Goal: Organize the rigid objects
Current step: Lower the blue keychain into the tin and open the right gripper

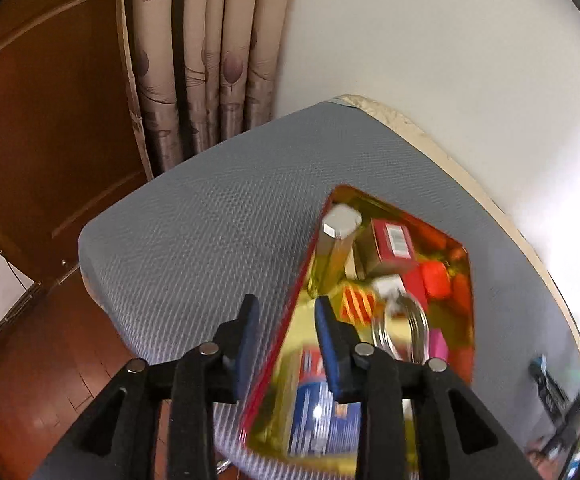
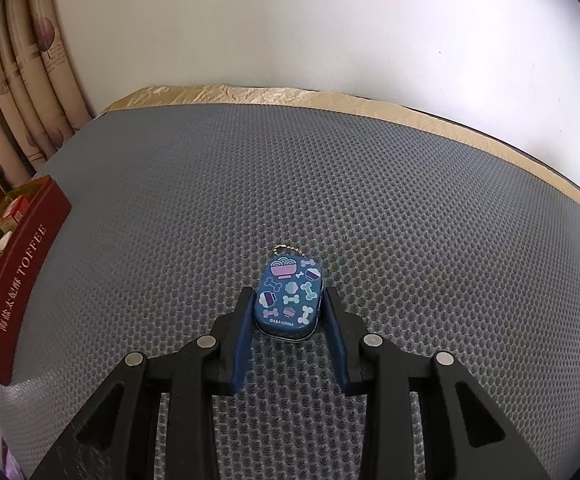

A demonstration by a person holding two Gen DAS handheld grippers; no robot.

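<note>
Right gripper (image 2: 287,308) clasps blue tin (image 2: 290,300); left gripper (image 1: 288,312) empty

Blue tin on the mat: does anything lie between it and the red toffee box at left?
Nothing visible does. The blue tin sits between the right tool's fingers, and only bare grey mat stretches from it to the red toffee box.

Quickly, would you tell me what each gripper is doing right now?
Left gripper: open, nothing between its jaws, over the edge of the red box.
Right gripper: shut on the small blue tin.
</note>
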